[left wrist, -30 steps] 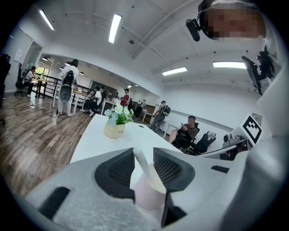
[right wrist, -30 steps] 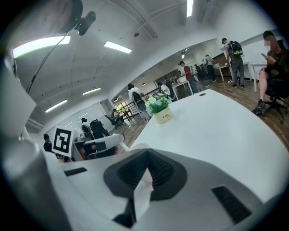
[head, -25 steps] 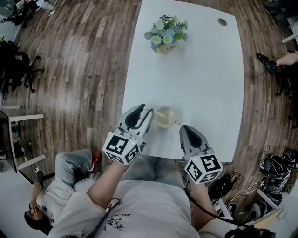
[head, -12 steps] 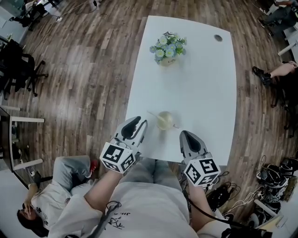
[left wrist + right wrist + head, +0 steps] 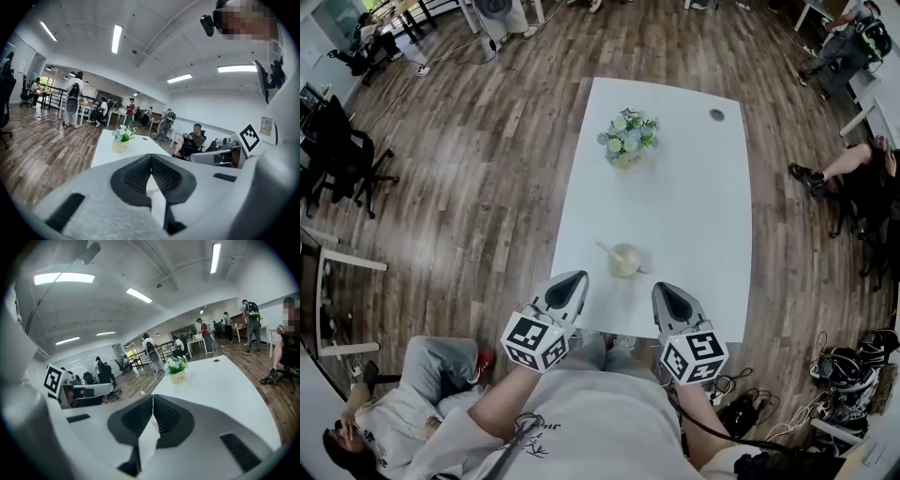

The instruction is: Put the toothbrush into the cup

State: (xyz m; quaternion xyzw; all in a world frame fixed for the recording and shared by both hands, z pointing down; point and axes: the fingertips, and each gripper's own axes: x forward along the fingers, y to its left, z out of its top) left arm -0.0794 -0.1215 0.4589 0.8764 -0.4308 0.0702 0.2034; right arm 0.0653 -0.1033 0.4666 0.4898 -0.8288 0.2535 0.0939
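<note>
1. While both were flanking the cup (image 5: 624,260) a second ago, the left gripper (image 5: 575,279) and right gripper (image 5: 664,292) are now hanging back at the table (image 5: 694,187) edge; the left jaws, wide then, are closing on nothing; the right jaws are pressing together, empty.
2. Two grippers, one cup, one toothbrush (image 5: 605,248) and one flower pot (image 5: 626,161) are showing.
3. The toothbrush is leaning in the cup; flowers (image 5: 628,136) are filling the pot.

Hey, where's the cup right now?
In the head view the cup stands near the front edge of the white table, just ahead of the left gripper and right gripper, flower pot farther back.
</note>
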